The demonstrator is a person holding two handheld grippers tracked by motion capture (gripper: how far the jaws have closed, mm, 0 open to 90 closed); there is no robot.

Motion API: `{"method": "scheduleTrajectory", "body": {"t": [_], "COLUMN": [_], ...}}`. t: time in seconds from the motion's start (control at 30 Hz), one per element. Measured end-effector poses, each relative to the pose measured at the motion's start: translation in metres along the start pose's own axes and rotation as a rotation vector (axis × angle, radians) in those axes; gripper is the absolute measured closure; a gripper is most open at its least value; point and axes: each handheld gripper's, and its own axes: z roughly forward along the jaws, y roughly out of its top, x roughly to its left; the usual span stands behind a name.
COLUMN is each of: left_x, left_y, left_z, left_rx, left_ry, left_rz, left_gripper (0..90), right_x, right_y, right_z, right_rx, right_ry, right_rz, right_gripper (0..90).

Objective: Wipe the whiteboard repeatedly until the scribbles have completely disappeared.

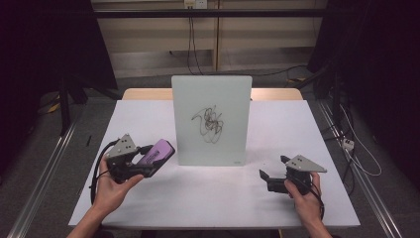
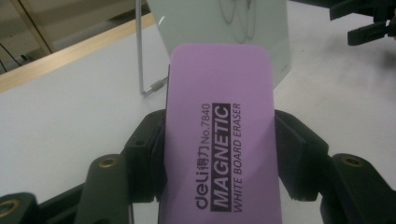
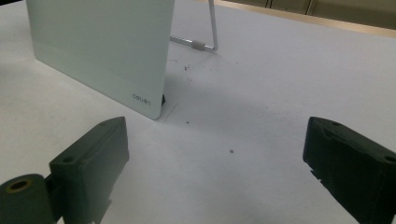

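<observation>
The white table (image 1: 213, 193) takes up most of the high view, its far edge backed by a strip of pale wood and its near edge cut off by the person's forearms at the bottom of the frame. Standing near its middle is a frosted glass whiteboard (image 1: 211, 120), propped upright and leaning back a little on a thin wire stand (image 3: 205, 37); from above the stand is hidden behind the panel, and in the left gripper view the board's top is cut off. A black scribble (image 1: 209, 121) sits at the centre of the board, too tangled to read as any word or shape. The small grey maker's mark in the lower corner shows plainly in the right gripper view. The left gripper (image 1: 144, 163), held just left of the board's lower corner, is clamped across the long sides of a purple magnetic whiteboard eraser (image 2: 222, 135), whose printed face points up; the eraser's near end runs off the bottom of the left gripper view and its underside is hidden. Whether the eraser touches the board cannot be told; from above its far end lies just beside the panel. The right gripper (image 1: 275, 173) sits low over the table to the right of the board, well apart from it, its jaws spread wide with bare tabletop between them.
</observation>
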Motion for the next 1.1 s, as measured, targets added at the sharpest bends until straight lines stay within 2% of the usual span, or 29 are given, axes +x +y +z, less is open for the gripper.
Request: {"method": "scheduleTrajectory", "body": {"t": [0.13, 0.23, 0.5, 0.63, 0.73, 0.77, 0.8, 0.87, 0.97, 1.1], "left_x": [-0.006, -0.009, -0.011, -0.011, -0.012, -0.012, -0.013, -0.014, -0.016, -0.015], "left_y": [0.013, 0.025, 0.038, 0.048, 0.058, 0.062, 0.065, 0.077, 0.084, 0.091], "left_z": [0.007, 0.012, 0.025, 0.026, 0.028, 0.028, 0.029, 0.031, 0.033, 0.036], "left_rx": [0.005, 0.004, -0.012, -0.011, -0.026, -0.025, -0.039, -0.065, -0.069, -0.078], "left_ry": [-0.010, -0.019, -0.027, -0.018, -0.025, -0.024, -0.027, -0.041, -0.031, -0.026], "left_rz": [0.021, 0.053, 0.055, 0.074, 0.078, 0.092, 0.085, 0.094, 0.116, 0.125], "left_gripper": [41.0, 41.1, 41.1, 41.1, 41.1, 41.1, 41.1, 41.1, 41.1, 41.1], "right_x": [-0.001, -0.002, -0.001, -0.001, -0.001, 0.000, 0.000, 0.000, 0.000, 0.001], "right_y": [0.000, 0.000, 0.000, 0.000, 0.000, 0.000, 0.000, 0.000, 0.000, 0.000], "right_z": [-0.002, -0.001, -0.002, -0.002, -0.002, -0.002, -0.002, -0.001, -0.001, -0.002], "right_rx": [-0.007, -0.006, -0.006, -0.006, -0.006, -0.006, -0.006, -0.004, -0.002, -0.002], "right_ry": [0.000, -0.005, 0.002, 0.003, 0.003, 0.003, 0.003, 0.003, 0.004, 0.010], "right_rz": [0.005, 0.009, 0.001, 0.003, 0.000, -0.001, -0.001, -0.001, -0.002, -0.005], "right_gripper": [7.0, 7.0, 6.9, 6.9, 6.9, 6.9, 6.9, 6.9, 6.9, 6.9]}}
